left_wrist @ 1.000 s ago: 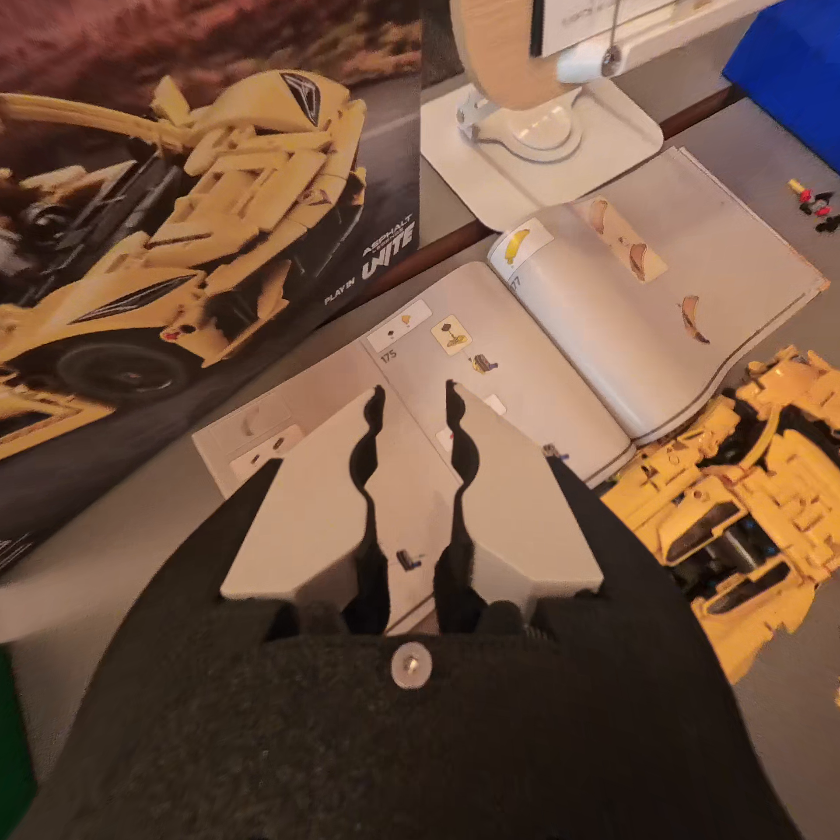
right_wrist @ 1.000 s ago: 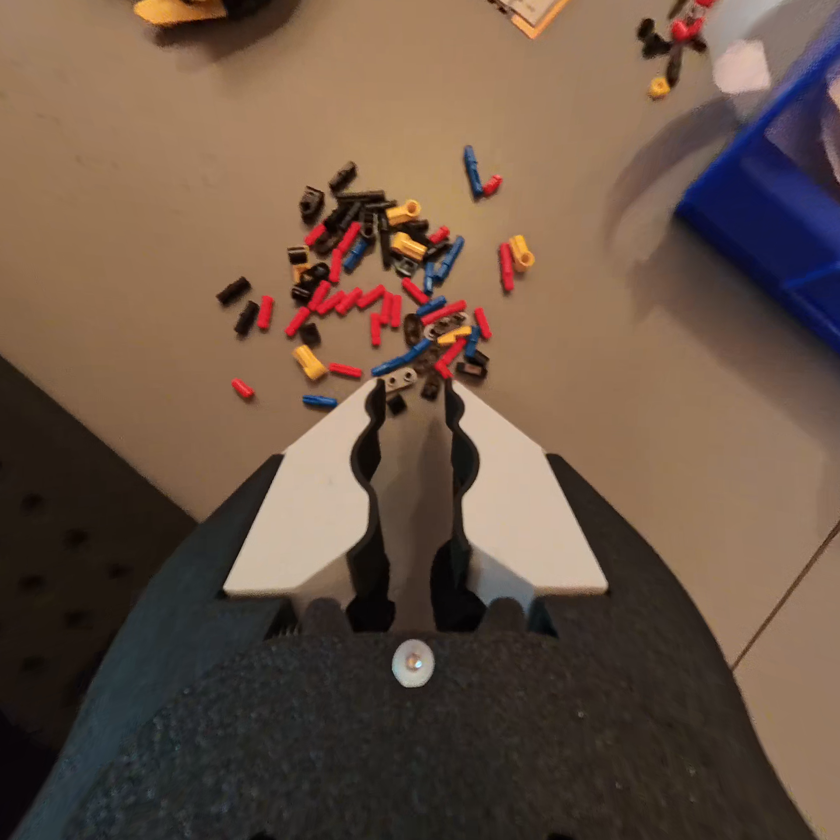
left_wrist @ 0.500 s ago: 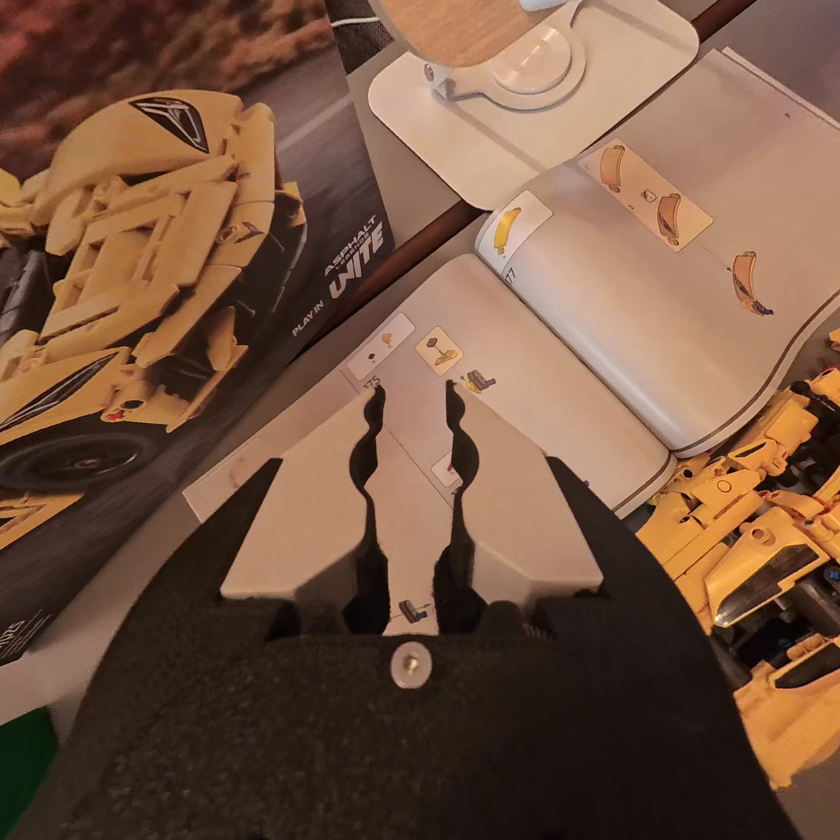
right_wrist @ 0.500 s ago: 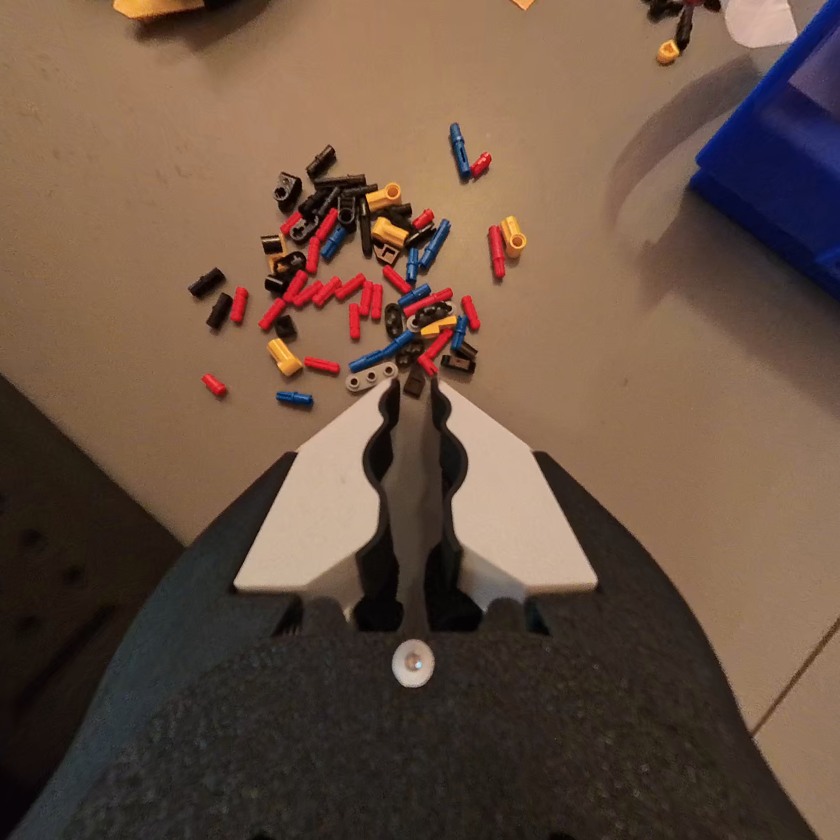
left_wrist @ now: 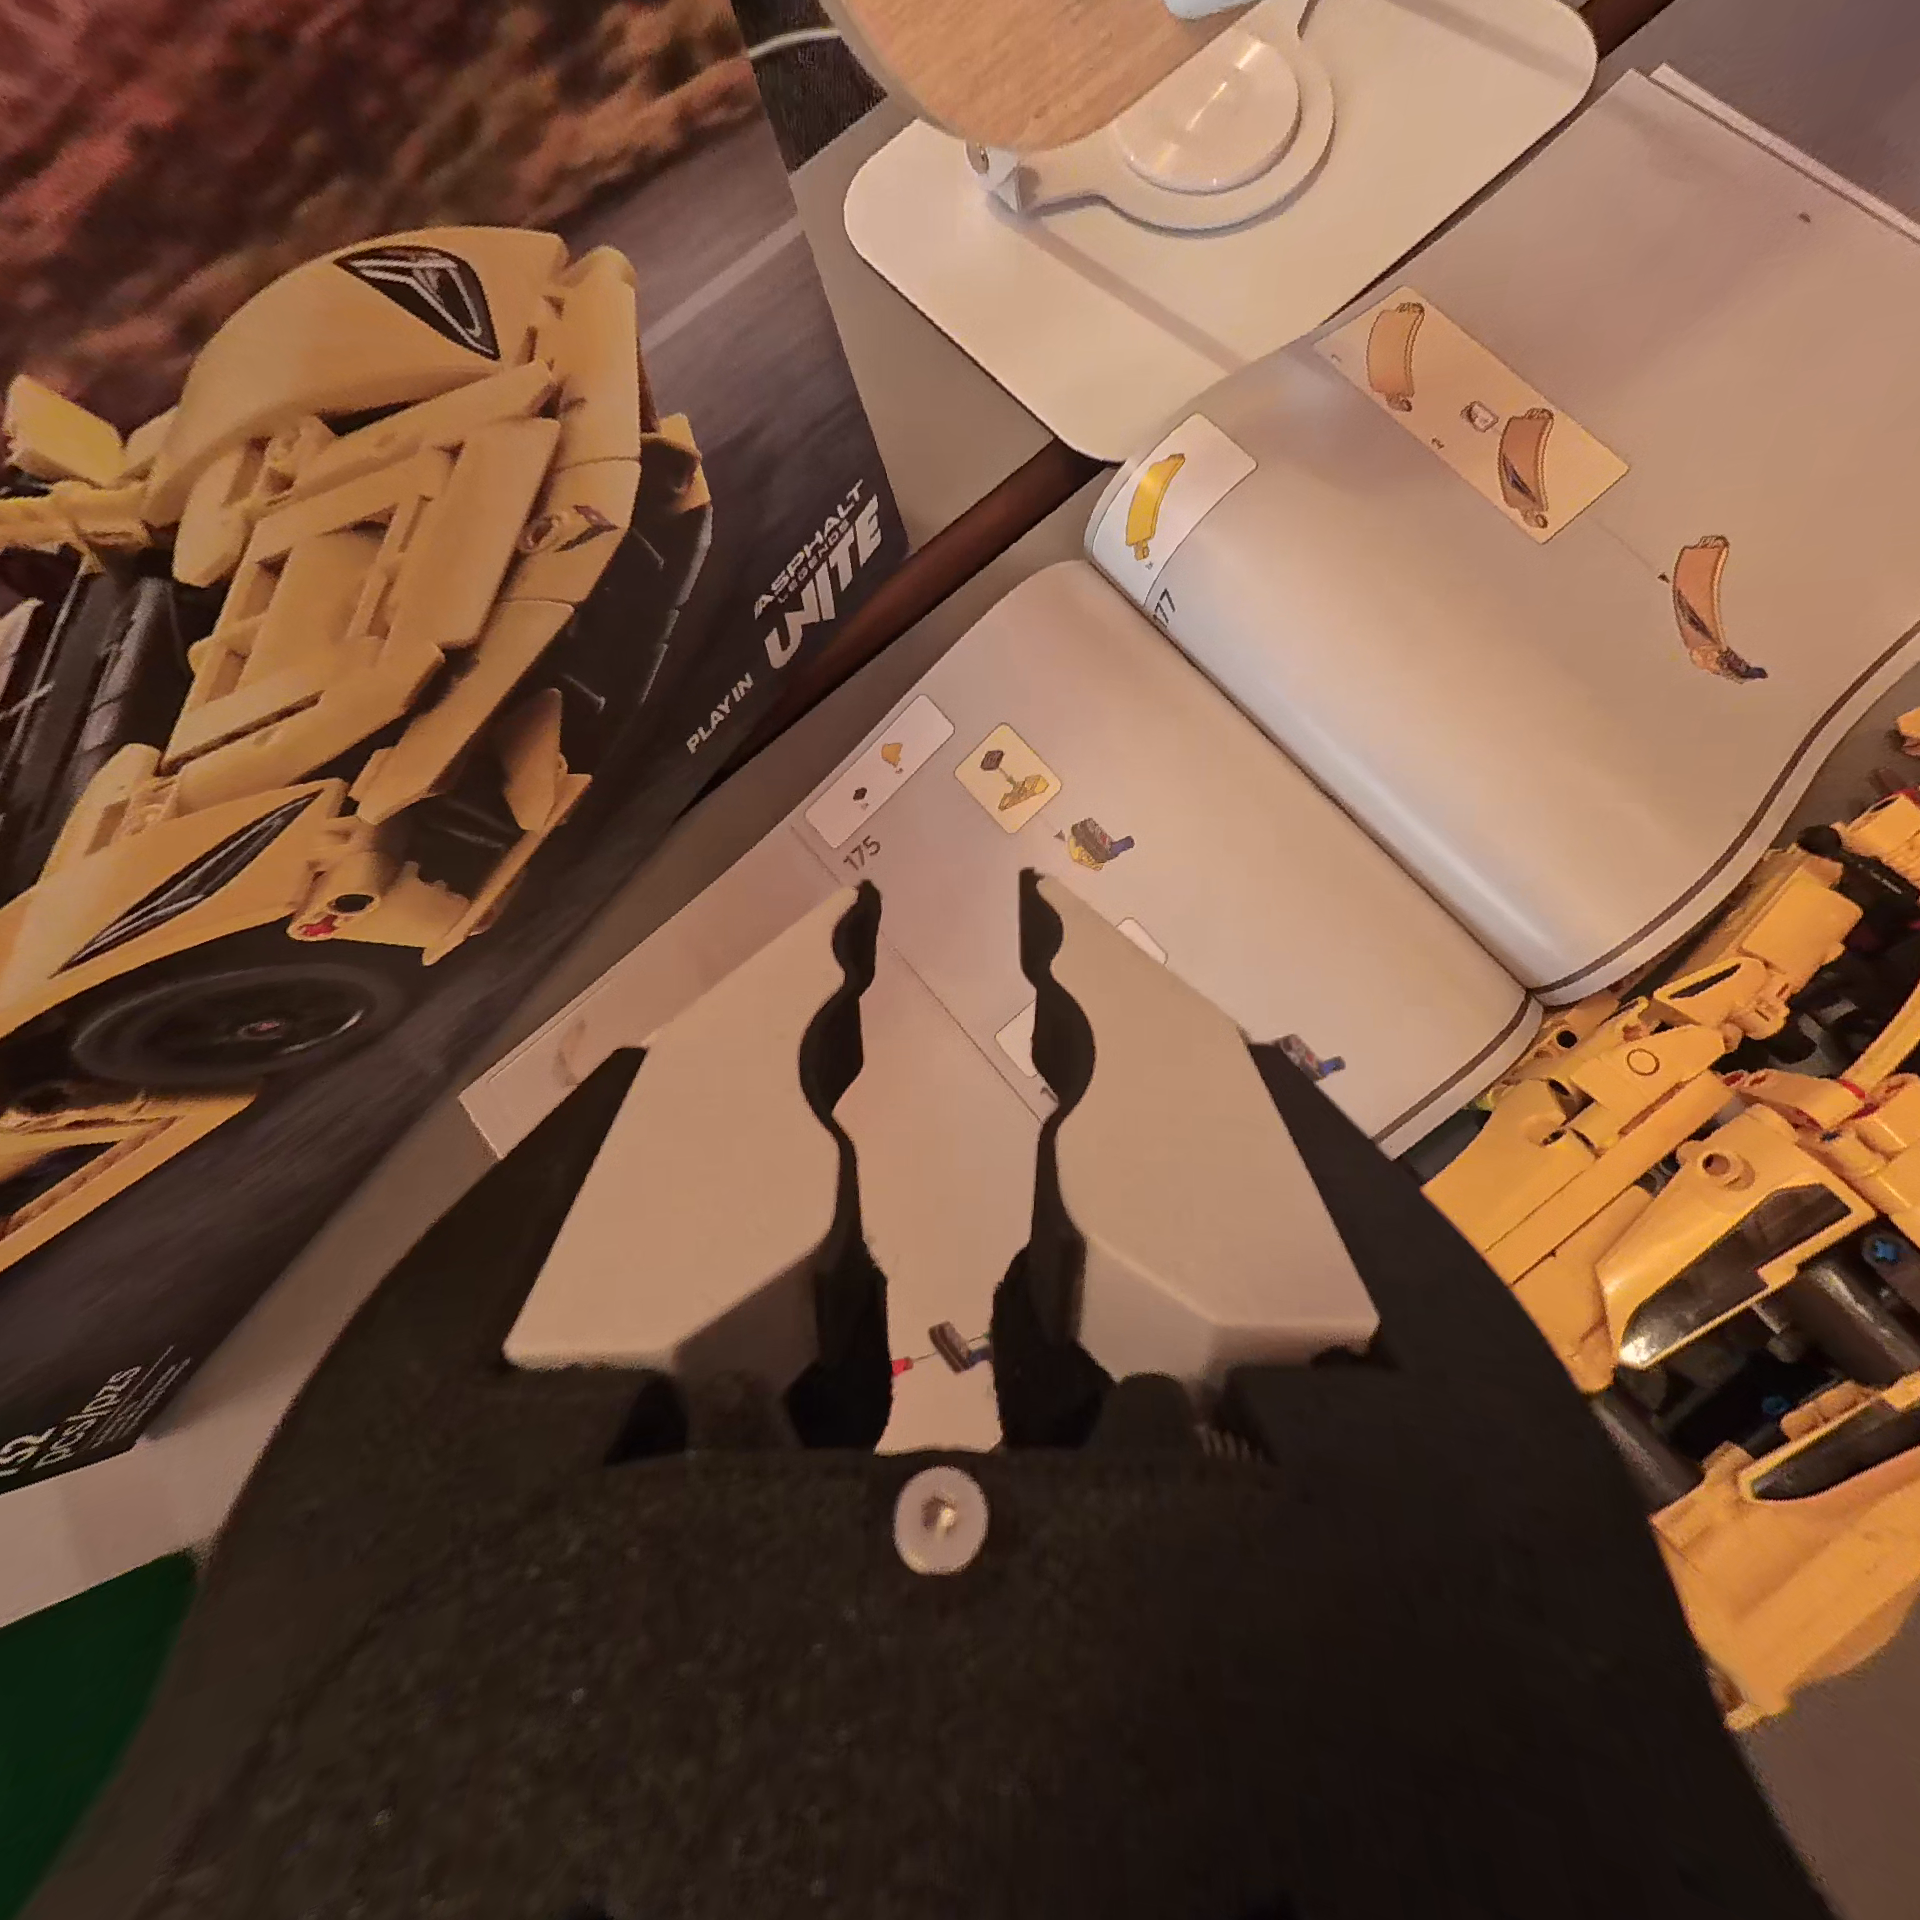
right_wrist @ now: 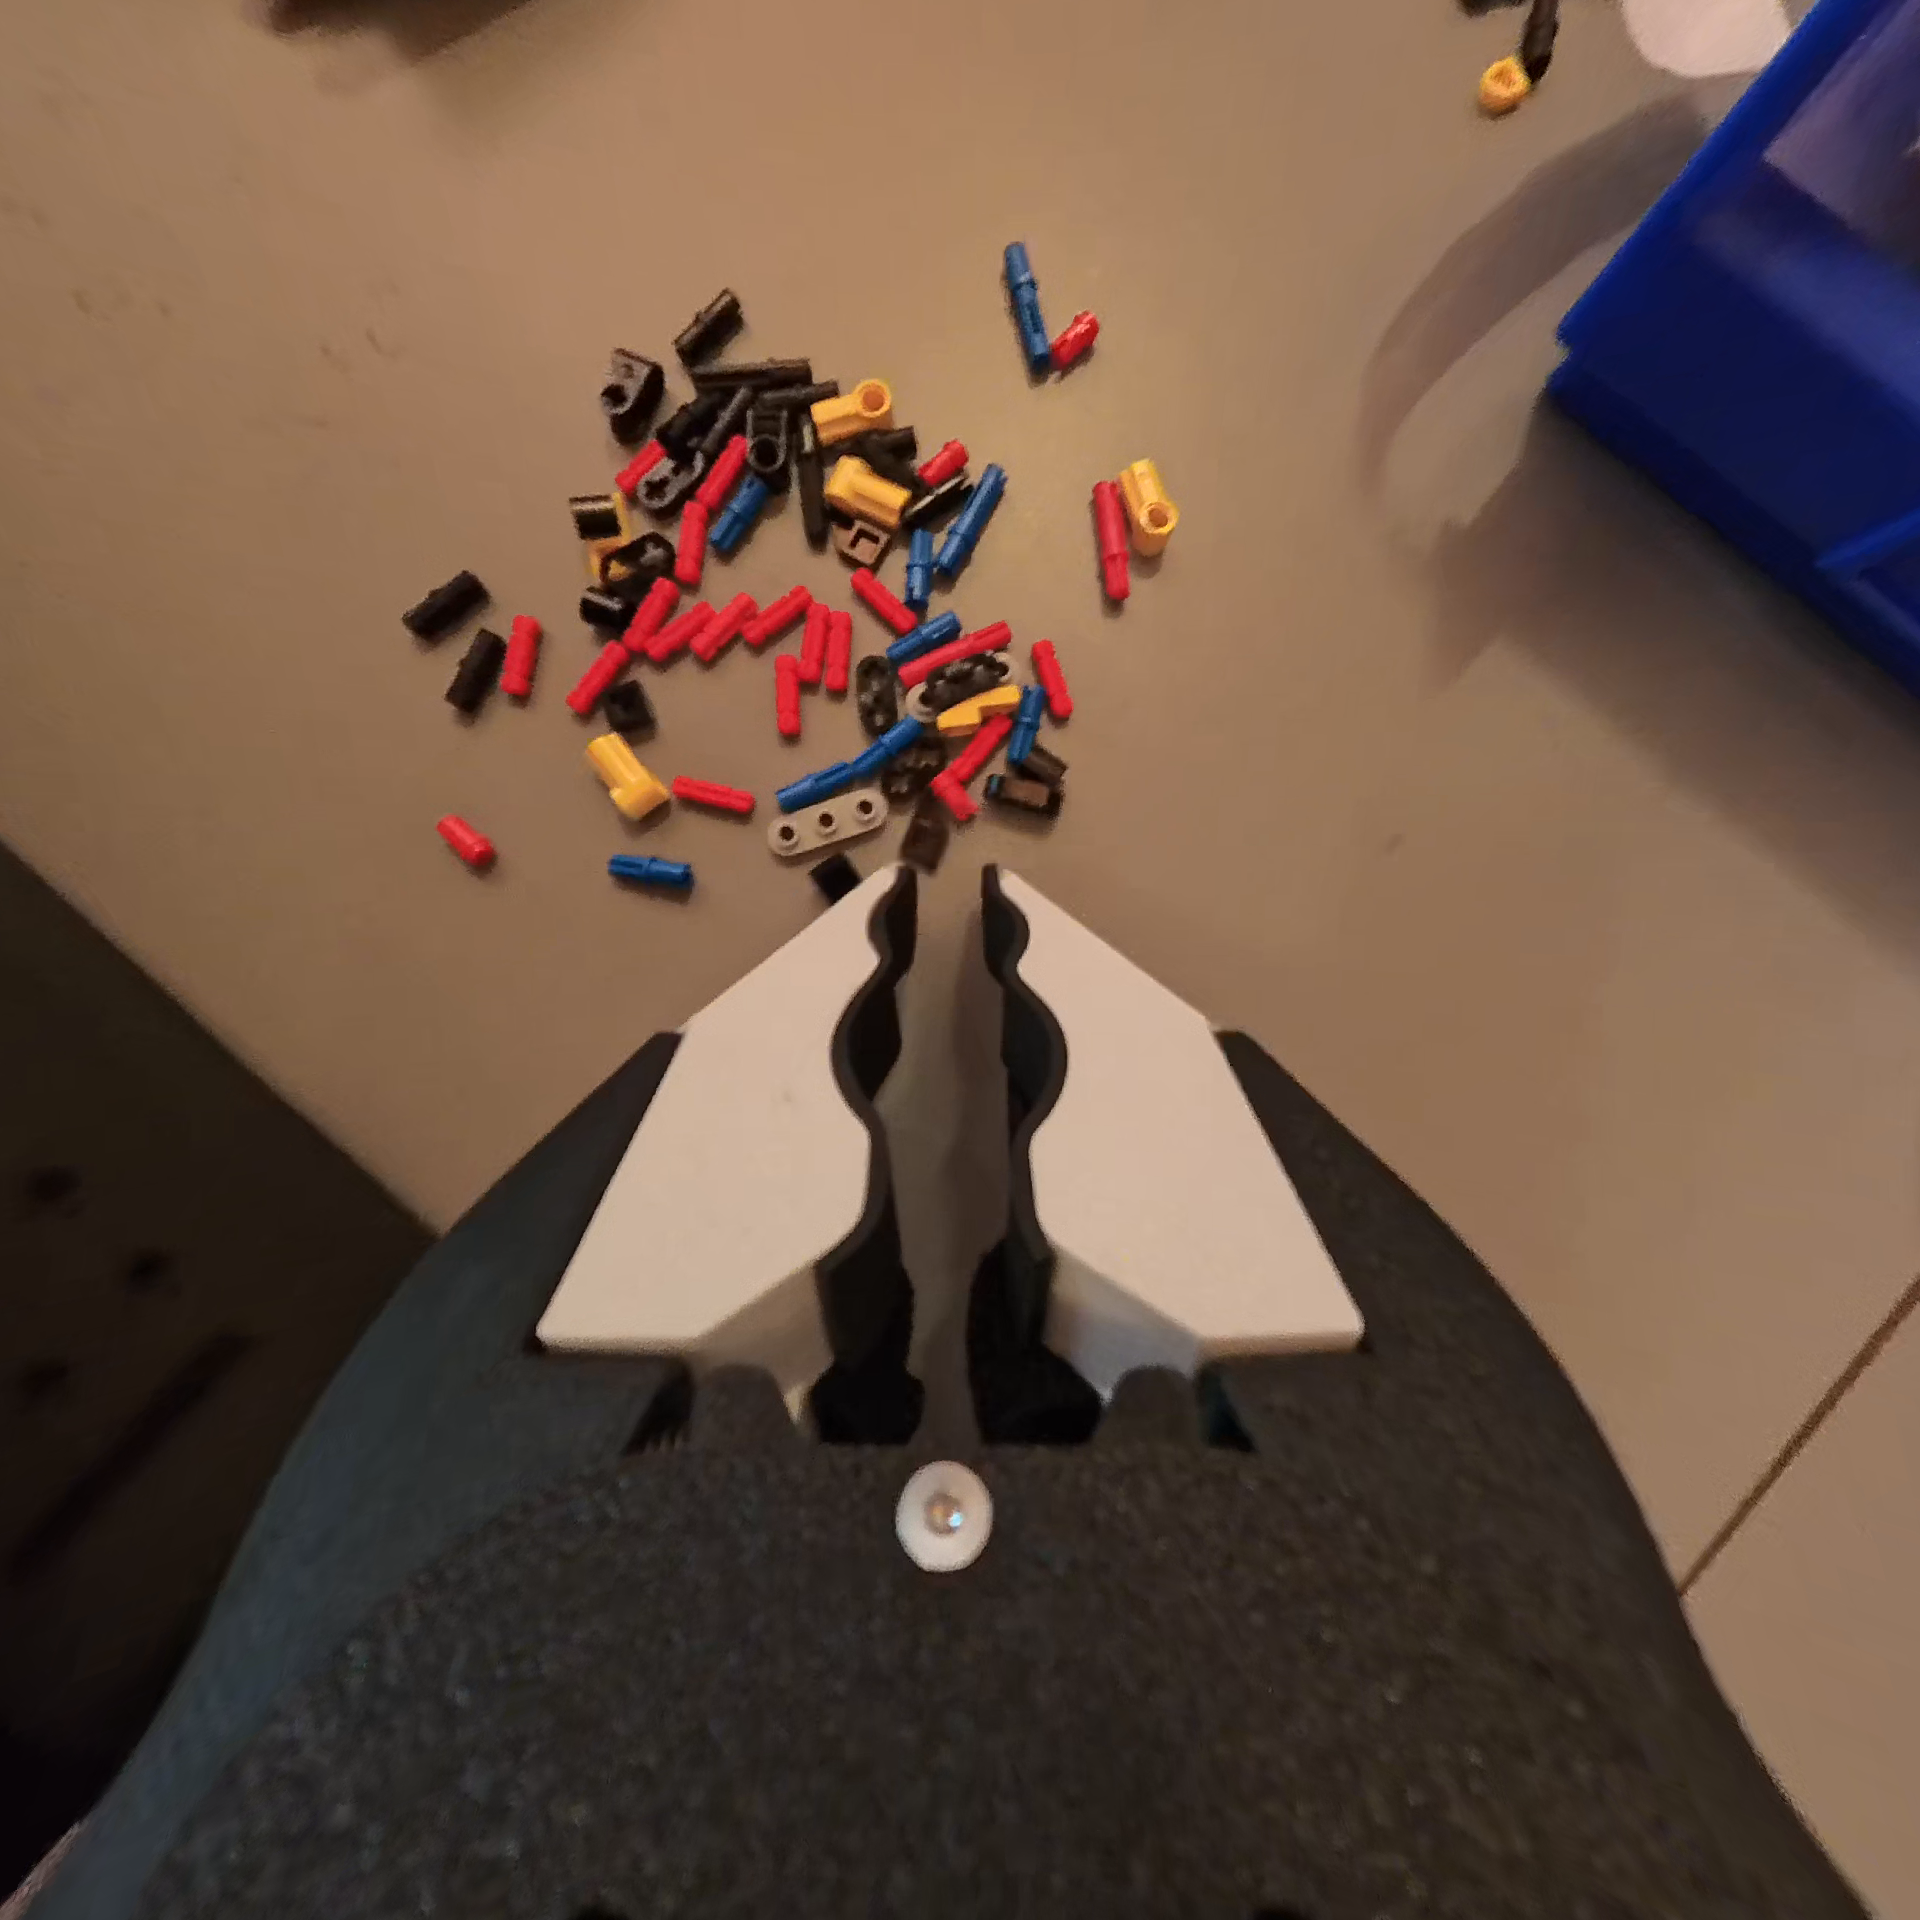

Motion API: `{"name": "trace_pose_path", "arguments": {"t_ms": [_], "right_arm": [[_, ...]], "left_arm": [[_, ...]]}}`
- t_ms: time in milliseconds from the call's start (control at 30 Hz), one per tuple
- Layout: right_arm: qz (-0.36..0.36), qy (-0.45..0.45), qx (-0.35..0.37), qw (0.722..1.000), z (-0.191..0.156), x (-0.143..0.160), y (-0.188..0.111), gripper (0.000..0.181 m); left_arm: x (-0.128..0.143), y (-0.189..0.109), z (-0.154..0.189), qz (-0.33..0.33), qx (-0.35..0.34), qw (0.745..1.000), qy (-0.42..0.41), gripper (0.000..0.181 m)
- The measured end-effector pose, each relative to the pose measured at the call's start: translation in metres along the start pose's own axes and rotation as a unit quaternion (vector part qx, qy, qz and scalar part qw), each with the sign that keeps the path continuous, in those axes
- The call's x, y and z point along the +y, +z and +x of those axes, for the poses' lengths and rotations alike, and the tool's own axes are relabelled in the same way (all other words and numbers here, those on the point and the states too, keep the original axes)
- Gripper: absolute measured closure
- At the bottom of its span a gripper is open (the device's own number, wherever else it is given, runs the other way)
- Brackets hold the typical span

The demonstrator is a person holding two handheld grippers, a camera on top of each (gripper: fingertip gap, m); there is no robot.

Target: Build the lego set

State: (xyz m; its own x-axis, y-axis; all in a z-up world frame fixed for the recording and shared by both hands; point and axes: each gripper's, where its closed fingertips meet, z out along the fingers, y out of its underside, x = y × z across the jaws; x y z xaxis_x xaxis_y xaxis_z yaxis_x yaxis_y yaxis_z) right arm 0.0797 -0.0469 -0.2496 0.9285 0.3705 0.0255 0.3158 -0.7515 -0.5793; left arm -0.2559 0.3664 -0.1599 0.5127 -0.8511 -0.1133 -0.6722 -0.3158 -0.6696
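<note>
My left gripper (left_wrist: 945,891) is open and empty, hovering over the open instruction booklet (left_wrist: 1351,831). The part-built yellow Lego car (left_wrist: 1714,1247) lies to its right, partly cut off by the frame edge. My right gripper (right_wrist: 945,878) is open by a narrow gap with nothing between the jaws. It sits at the near edge of a scattered pile of small red, blue, black and yellow pins (right_wrist: 831,623). A small dark piece (right_wrist: 923,836) lies just ahead of its tips, and a grey three-hole piece (right_wrist: 826,828) is just left of that.
The set's box (left_wrist: 312,623) stands left of the booklet. A white stand base (left_wrist: 1143,208) sits behind the booklet. A blue bin (right_wrist: 1766,364) is at the right of the pile. A dark perforated surface (right_wrist: 156,1195) borders the table's near left edge. Some 55 centimeters of space lies between my two pairs of fingers. The part-built yellow Lego car (left_wrist: 1714,1247) lies around 15 centimeters away from my left fingertips.
My right gripper's jaws have narrowed from wide open to a small gap, staying at the pile's near edge. My left gripper stays open while its view has shifted over the booklet.
</note>
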Motion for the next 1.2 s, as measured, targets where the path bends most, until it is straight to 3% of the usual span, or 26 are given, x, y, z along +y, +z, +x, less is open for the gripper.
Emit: {"name": "trace_pose_path", "arguments": {"t_ms": [267, 667, 833, 1000, 1100, 1200], "right_arm": [[0.003, -0.005, -0.037, 0.999, -0.028, 0.002, -0.004, 0.173], [0.008, -0.014, -0.032, 0.999, -0.023, 0.0, 0.005, 0.173], [0.014, -0.027, -0.029, 0.999, -0.026, -0.01, -0.009, 0.174], [0.093, -0.085, -0.106, 0.986, -0.086, -0.075, -0.016, 0.174], [0.09, -0.129, -0.198, 0.968, -0.15, -0.104, 0.014, 0.174], [0.04, -0.218, -0.221, 0.95, -0.195, -0.113, 0.051, 0.174]], "left_arm": [[0.003, -0.001, -0.002, -0.001, 0.0, 1.0, 0.0, 0.154], [0.006, -0.001, 0.0, -0.007, -0.004, 1.0, 0.012, 0.154], [0.009, -0.007, 0.002, -0.003, -0.003, 1.0, 0.01, 0.154], [0.013, -0.023, 0.001, 0.02, -0.002, 1.0, -0.017, 0.154], [0.019, -0.038, 0.002, 0.043, 0.007, 0.998, -0.044, 0.154], [0.04, -0.057, 0.013, 0.055, 0.016, 0.997, -0.057, 0.154]]}}
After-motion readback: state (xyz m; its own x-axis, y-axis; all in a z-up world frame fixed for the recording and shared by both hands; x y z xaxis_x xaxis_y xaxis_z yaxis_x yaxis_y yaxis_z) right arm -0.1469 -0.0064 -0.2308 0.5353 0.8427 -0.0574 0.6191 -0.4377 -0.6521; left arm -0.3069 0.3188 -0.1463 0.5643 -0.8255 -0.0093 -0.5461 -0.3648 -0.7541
